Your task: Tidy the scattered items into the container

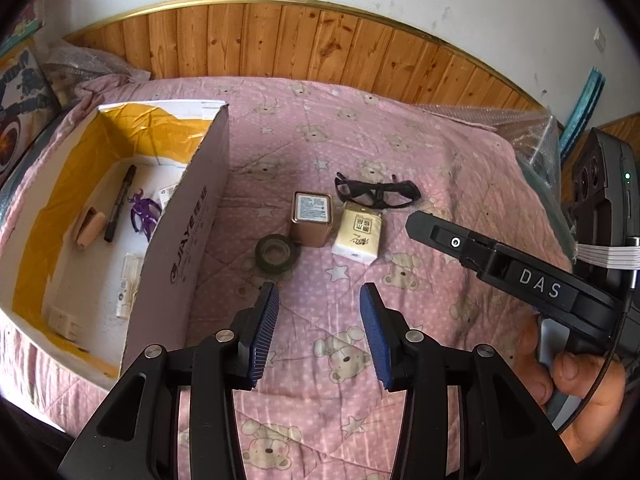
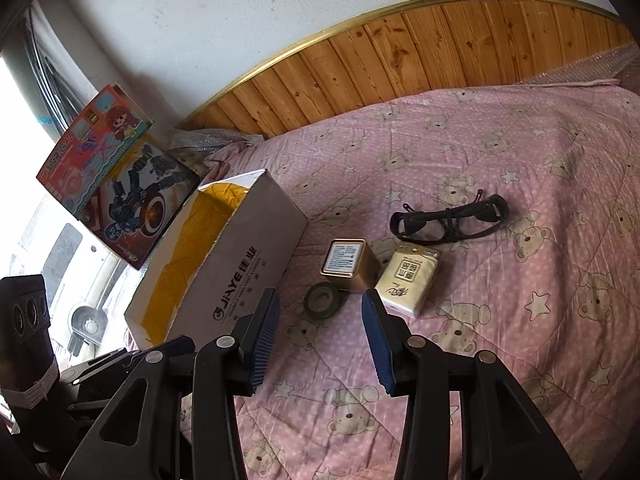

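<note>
Lying open-topped on the pink quilt (image 1: 320, 128), the cardboard box (image 1: 188, 216) runs lengthwise toward the wooden headboard (image 1: 280, 40); tape roll (image 1: 277, 253), tin (image 1: 312, 218), tissue pack (image 1: 359, 234) and glasses (image 1: 378, 192) sit beside it. Left gripper (image 1: 319, 300) and right gripper (image 2: 320, 308) gape empty.

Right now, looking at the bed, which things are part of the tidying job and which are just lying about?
Part of the job:
- cardboard box, the container
- black tape roll
- small gold tin
- tissue pack
- black glasses
- already in the box: marker, purple clip

Just lying about:
- toy boxes
- bubble wrap
- pink quilt
</note>
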A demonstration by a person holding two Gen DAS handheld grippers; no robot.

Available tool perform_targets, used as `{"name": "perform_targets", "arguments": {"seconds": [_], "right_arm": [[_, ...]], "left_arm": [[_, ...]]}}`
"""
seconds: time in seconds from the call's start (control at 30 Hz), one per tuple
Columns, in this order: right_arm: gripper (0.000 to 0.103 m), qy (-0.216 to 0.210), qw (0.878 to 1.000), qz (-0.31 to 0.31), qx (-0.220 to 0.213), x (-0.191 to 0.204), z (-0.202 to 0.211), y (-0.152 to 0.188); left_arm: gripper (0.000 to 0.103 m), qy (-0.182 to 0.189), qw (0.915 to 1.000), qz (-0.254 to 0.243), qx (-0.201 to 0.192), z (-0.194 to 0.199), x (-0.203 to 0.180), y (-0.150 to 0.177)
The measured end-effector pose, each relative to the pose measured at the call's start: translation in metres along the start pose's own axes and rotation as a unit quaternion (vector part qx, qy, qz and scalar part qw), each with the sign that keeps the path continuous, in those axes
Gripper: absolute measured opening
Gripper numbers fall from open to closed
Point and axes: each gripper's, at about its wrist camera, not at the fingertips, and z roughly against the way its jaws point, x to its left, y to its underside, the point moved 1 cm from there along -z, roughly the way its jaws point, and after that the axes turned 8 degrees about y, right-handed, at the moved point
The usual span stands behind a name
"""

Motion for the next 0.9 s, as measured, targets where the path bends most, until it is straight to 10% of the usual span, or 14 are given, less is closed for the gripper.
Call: {"name": "perform_targets", "arguments": {"seconds": [0.47,0.9], "right_arm": [[0.048,0.050,0.996,-0.046,0.055,-0.042,-0.067,0.002],[0.070,0.089,0.993,-0.044,0.061,-0.047,-0.131,-0.006]], "left_arm": [[0.046,-0.012,0.9987,-0.003,0.050,-0.094,0.029,-0.014],[0.047,-0.027,0.9974,0.013,0.066,-0.145,0.061,-0.015]]}}
